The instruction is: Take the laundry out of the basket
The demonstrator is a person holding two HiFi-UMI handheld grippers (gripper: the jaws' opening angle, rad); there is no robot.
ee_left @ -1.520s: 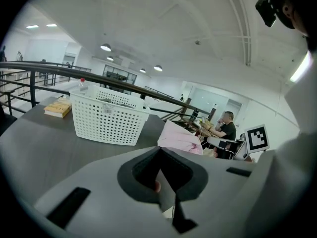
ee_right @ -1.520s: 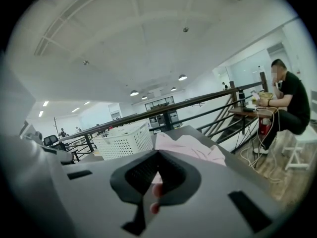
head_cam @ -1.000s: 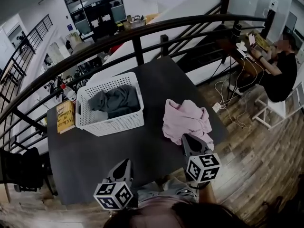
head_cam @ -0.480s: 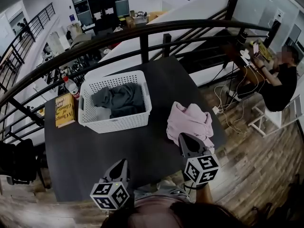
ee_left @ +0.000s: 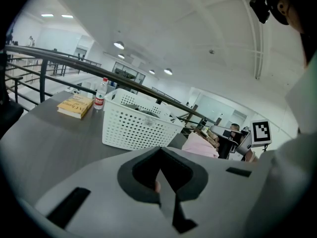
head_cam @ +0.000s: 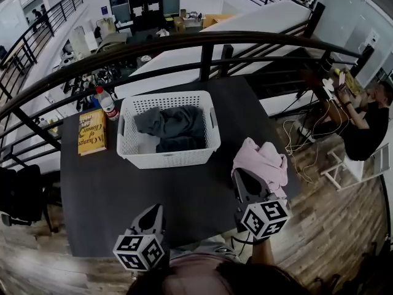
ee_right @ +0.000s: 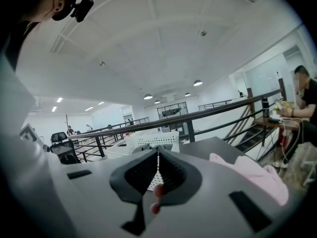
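Observation:
A white perforated laundry basket point(head_cam: 166, 155) stands at the middle of the dark table point(head_cam: 92, 189), with grey clothes point(head_cam: 175, 128) heaped inside it. It also shows in the left gripper view as the basket point(ee_left: 138, 125). A pink garment point(head_cam: 265, 161) lies crumpled on the table's right side and appears as the pink garment point(ee_right: 252, 175) in the right gripper view. My left gripper point(head_cam: 156, 212) hovers shut and empty over the table's near edge, short of the basket. My right gripper point(head_cam: 241, 176) is shut and empty beside the pink garment's left edge.
A yellow book point(head_cam: 92, 131) and a plastic bottle point(head_cam: 105, 102) sit left of the basket. A black railing point(head_cam: 202, 42) runs behind the table. A seated person point(head_cam: 368, 118) works at a desk to the far right, with cables on the wooden floor.
Both grippers have shifted across the table toward the basket. The right one now sits left of the pink garment rather than at its near edge. Both jaws stay shut.

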